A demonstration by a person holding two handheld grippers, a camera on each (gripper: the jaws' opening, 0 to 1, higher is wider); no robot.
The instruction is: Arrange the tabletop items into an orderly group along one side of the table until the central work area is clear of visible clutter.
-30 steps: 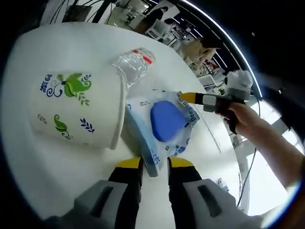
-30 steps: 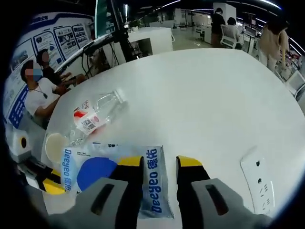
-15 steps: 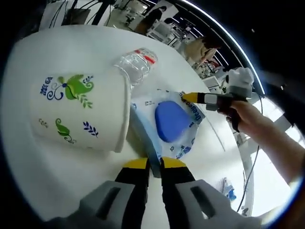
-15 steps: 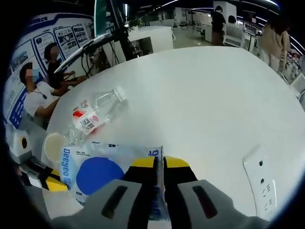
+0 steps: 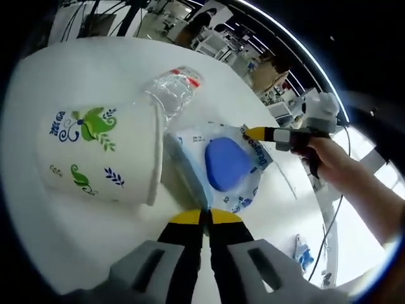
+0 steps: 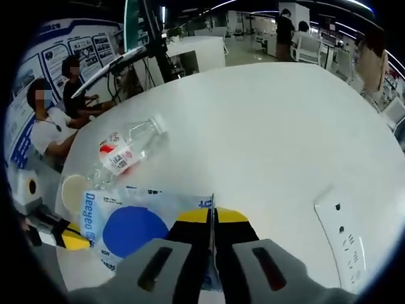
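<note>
Both grippers clamped on the wipes packet [image 5: 221, 166]: left gripper [image 5: 205, 217] pinching one corner, right gripper [image 6: 212, 216] the opposite edge (blue oval facing up). Lying on the white table [image 6: 266, 126], touching the tipped paper cup [image 5: 101, 152], beside a fallen clear bottle [image 6: 126, 152].

Your left tool [image 5: 205, 217] and right tool [image 6: 211, 216] both have their jaws pinched together; your right hand [image 5: 329, 166] grips its handle.
</note>
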